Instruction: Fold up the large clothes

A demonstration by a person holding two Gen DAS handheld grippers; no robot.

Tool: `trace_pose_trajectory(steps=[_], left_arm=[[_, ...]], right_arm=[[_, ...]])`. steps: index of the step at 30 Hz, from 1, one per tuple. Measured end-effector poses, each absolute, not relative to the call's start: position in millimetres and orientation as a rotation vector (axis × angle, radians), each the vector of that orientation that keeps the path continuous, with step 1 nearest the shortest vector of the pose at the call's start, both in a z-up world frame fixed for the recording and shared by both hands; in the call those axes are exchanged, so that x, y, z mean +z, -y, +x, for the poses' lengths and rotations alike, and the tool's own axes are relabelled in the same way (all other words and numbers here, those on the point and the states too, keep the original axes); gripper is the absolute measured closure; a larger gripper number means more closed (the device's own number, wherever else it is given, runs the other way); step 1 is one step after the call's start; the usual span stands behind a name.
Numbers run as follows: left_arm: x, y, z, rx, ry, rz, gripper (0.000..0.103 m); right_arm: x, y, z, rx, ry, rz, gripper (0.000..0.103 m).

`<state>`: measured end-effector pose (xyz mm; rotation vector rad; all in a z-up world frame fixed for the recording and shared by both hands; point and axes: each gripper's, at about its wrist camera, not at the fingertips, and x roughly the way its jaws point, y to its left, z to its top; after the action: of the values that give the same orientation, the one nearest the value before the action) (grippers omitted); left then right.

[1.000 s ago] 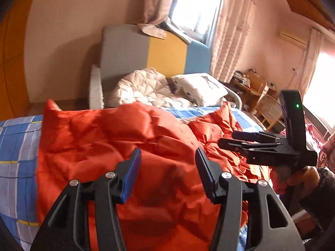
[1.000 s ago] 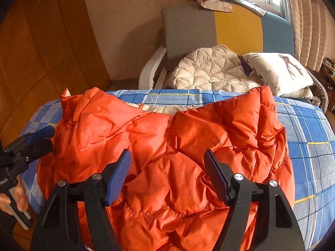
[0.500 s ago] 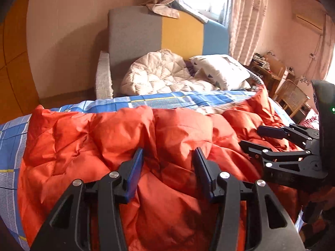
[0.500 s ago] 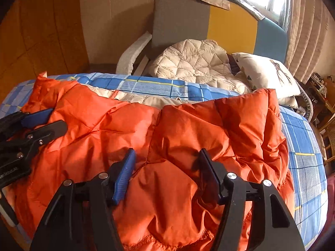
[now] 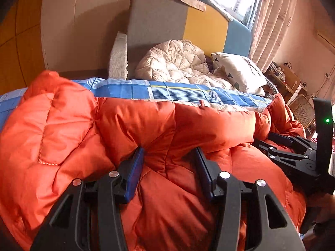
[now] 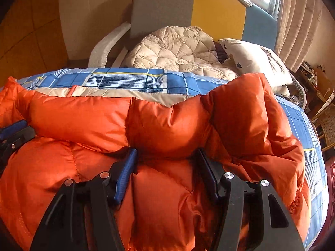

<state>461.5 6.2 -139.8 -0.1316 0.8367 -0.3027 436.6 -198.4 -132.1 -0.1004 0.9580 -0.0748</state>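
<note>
A puffy orange down jacket [image 5: 62, 125] lies spread across a bed, and its beige lining [image 6: 104, 92] shows along the far edge. My left gripper [image 5: 169, 152] has sunk into the jacket near its left part. A bulge of orange fabric fills the gap between the jaws, and both pads press on it. To its right, my right gripper [image 6: 165, 152] pinches a similar bulge just below a thick padded roll. Each gripper shows in the other's view: the right gripper [image 5: 263, 139] lies on the jacket at the right, and the left gripper [image 6: 16, 130] at the left edge.
The bed has a blue checked sheet [image 6: 125, 77]. Behind it stands a grey, yellow and blue armchair [image 5: 159, 21] holding a cream quilted garment [image 5: 175, 62] and a white pillow [image 5: 236, 69]. A wicker chair [image 5: 301, 108] and shelves stand at the right, by curtains.
Both grippers came down and forward onto the jacket and now dig into it. The right jaws have narrowed around the fabric. The jacket's far edge now lies flatter.
</note>
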Motion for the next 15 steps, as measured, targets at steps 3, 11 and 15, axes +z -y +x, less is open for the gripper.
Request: trace_pose_trajectory(steps=[3, 11, 15], left_arm=[[-146, -8, 463, -0.308, -0.825, -0.157, 0.053], [-146, -1, 458, -0.278, -0.817, -0.124, 0.053], [-128, -8, 446, -0.257, -0.79, -0.133, 0.044]], right_arm=[[-139, 201, 439, -0.07, -0.947, -0.077, 0.044], [-151, 202, 439, -0.064, -0.933, -0.06, 0.044], [-145, 204, 438, -0.063, -0.95, -0.051, 0.041]])
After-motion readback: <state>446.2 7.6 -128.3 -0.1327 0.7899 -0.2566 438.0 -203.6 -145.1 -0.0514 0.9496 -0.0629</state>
